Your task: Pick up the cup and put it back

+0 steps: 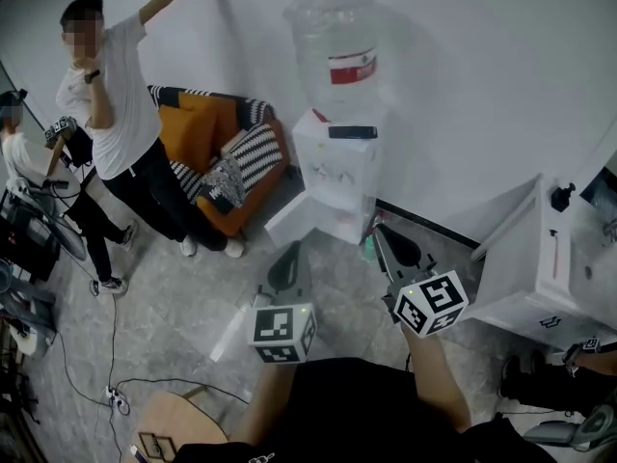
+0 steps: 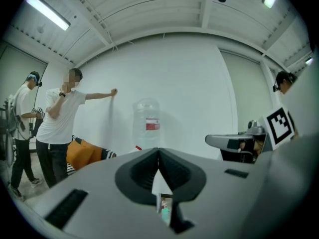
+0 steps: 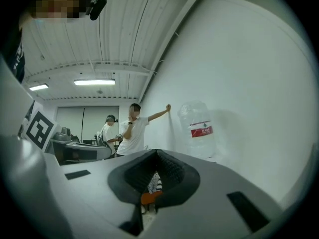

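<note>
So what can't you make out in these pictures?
- Head view: the small greenish thing at the water dispenser's foot, beside the right gripper, too small to tell whether it is a cup.
- Left gripper view: the dispenser's body, hidden behind the left gripper's shut jaws; only the bottle shows.

a small teal cup (image 1: 369, 248), apparently upright, sits low at the foot of the white water dispenser (image 1: 337, 167), partly hidden.
</note>
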`<state>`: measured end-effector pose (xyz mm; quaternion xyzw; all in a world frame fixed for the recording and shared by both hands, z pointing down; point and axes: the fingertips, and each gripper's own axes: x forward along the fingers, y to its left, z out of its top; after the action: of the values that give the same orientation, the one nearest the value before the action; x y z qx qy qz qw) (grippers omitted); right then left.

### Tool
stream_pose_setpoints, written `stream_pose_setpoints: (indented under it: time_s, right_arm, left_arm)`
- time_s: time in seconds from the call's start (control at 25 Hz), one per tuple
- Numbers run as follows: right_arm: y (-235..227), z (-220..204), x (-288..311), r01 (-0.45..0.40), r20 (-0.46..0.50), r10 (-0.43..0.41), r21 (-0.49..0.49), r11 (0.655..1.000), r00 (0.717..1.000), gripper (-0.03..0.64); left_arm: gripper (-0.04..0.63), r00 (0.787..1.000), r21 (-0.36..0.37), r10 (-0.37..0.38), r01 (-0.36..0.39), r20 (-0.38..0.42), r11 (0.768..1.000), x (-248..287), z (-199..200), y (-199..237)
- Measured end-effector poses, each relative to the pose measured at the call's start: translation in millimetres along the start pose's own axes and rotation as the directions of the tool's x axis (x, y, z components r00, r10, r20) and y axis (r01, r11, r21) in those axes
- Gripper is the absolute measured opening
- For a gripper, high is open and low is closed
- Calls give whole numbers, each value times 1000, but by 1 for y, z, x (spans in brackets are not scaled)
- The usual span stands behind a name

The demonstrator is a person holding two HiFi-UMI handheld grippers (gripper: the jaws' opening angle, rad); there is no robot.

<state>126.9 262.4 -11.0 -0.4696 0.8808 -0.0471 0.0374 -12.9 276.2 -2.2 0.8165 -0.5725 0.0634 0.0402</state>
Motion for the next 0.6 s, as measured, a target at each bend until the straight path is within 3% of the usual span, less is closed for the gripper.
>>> stream_pose_setpoints:
  time_s: [0.32,0.6]
  right_arm:
    - [-28,-13,66,37,-18,-37,36,999,999,11]
    - [-37,-14,154,8,-11,-8,38,999,1000,11]
  left_arm:
    - [14,999,-2,-27,27,-29,1000,65,0,45]
    - [14,996,7,-61,62,-66,998,135,5,110]
